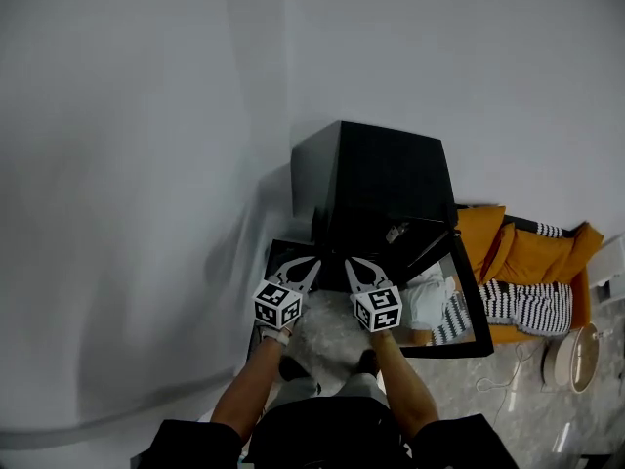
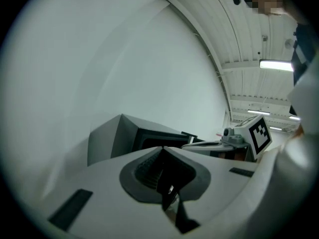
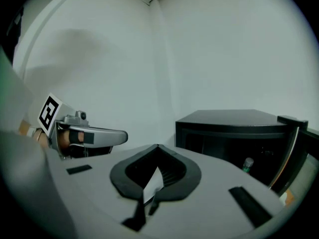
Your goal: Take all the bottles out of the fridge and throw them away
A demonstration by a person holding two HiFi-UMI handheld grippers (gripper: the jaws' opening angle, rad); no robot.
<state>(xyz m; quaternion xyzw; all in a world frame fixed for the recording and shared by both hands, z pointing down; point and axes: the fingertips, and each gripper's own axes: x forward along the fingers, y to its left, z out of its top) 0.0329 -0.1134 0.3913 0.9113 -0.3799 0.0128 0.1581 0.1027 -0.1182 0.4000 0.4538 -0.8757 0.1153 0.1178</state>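
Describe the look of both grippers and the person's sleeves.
The left gripper and right gripper have pale grey, tapering fingers with dark ribbed inner pads. Each carries a white cube with black square markers. The sleeves are black, leaving the forearms bare.

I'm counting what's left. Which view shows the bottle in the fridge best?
Right gripper view: the bottle stands inside the open fridge, its pale cap plain. The head view gives only a pale speck in the opening; the left gripper view shows the fridge, no bottle.
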